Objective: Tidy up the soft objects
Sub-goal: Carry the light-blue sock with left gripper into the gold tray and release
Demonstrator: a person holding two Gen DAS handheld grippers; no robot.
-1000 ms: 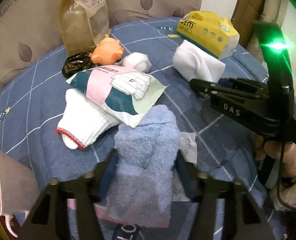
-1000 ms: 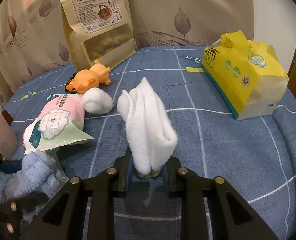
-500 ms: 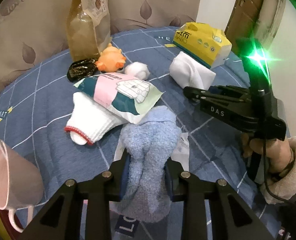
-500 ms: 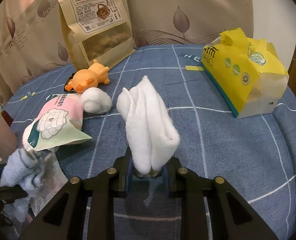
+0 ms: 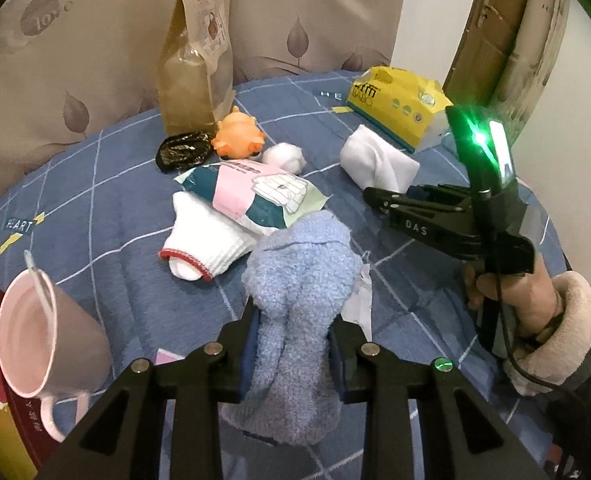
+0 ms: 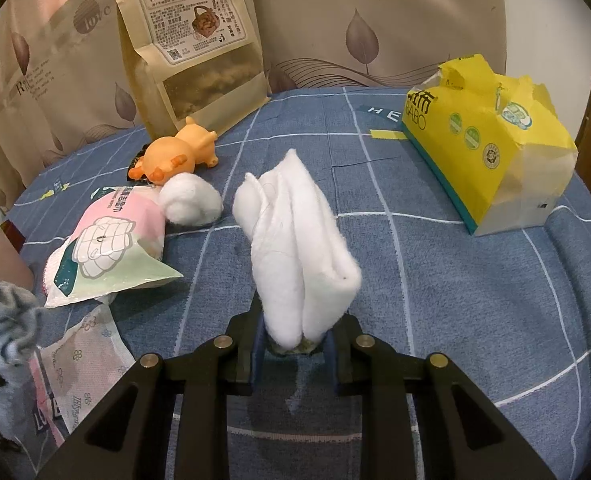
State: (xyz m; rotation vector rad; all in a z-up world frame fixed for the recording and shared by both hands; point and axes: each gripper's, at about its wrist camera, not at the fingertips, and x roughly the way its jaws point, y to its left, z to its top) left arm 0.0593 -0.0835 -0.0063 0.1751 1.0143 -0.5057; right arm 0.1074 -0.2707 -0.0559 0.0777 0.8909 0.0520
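My left gripper (image 5: 293, 344) is shut on a fluffy light-blue towel (image 5: 295, 300) and holds it lifted off the blue checked cloth; the towel also shows at the left edge of the right wrist view (image 6: 3, 316). My right gripper (image 6: 295, 340) is shut on a folded white towel (image 6: 295, 248), which rests on the cloth; it also shows in the left wrist view (image 5: 375, 158). A white cotton ball (image 6: 189, 198), an orange plush toy (image 6: 175, 156) and a white glove with red trim (image 5: 203, 240) lie nearby.
A pink-and-green wipes pack (image 5: 255, 194) lies on the glove. A yellow tissue pack (image 6: 491, 136) is at the right, a tall snack bag (image 6: 193, 40) at the back, a black wrapper (image 5: 181, 152) beside it. A pink mug (image 5: 43, 328) stands at the left. A flat plastic packet (image 6: 83, 360) lies underneath.
My left gripper closed on the blue towel and lifted it up and back from the cloth, uncovering the flat packet. My right gripper stayed shut on the white towel, barely moving.
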